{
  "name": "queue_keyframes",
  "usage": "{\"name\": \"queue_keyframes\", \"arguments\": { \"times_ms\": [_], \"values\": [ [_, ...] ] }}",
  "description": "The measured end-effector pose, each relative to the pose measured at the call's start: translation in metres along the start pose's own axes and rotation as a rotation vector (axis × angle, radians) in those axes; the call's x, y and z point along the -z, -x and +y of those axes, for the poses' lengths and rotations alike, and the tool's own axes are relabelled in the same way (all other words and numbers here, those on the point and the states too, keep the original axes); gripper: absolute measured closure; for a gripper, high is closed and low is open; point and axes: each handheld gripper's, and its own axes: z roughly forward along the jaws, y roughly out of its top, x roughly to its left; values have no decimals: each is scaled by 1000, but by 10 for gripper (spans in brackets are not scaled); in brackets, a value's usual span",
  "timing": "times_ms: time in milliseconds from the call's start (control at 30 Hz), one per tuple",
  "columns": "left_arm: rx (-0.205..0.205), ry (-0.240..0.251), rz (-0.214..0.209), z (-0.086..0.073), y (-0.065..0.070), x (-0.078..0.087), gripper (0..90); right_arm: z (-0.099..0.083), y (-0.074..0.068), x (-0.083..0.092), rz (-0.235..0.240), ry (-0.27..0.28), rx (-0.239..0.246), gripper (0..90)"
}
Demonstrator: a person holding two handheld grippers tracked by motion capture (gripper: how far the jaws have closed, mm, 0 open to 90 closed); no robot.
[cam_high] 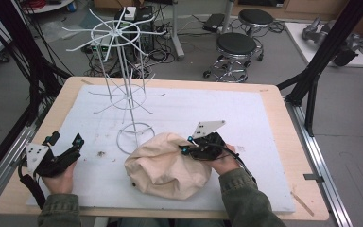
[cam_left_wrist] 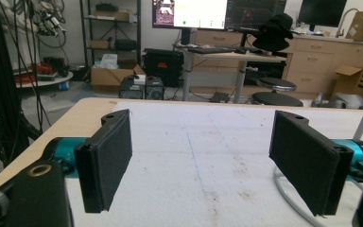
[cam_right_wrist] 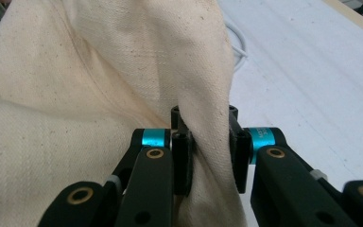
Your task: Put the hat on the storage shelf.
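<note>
Pinching cream cloth (fold hidden): right hand-held gripper.

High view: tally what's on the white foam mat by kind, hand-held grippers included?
Cream canvas cloth hat: 1
White wire display rack with radiating hooks: 1
Black hand-held gripper: 2, left hand-held gripper open and empty, right hand-held gripper shut on a fold of the hat
Total: 4
</note>
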Motion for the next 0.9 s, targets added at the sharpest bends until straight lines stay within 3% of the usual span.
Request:
{"name": "queue_keyframes", "arguments": {
  "times_ms": [167,433,567,900],
  "values": [
    [-4,-2,-5,0,1,0,222,1,-2,7,-7,34,1,773],
    [-3,-1,-7,0,2,-1,222,3,2,26,-1,164,-15,770],
    [-5,-6,-9,0,2,-1,222,3,3,35,6,202,-17,767],
    [-13,-10,-16,-1,5,-3,222,3,11,67,-4,397,-75,767]
  ]
}}
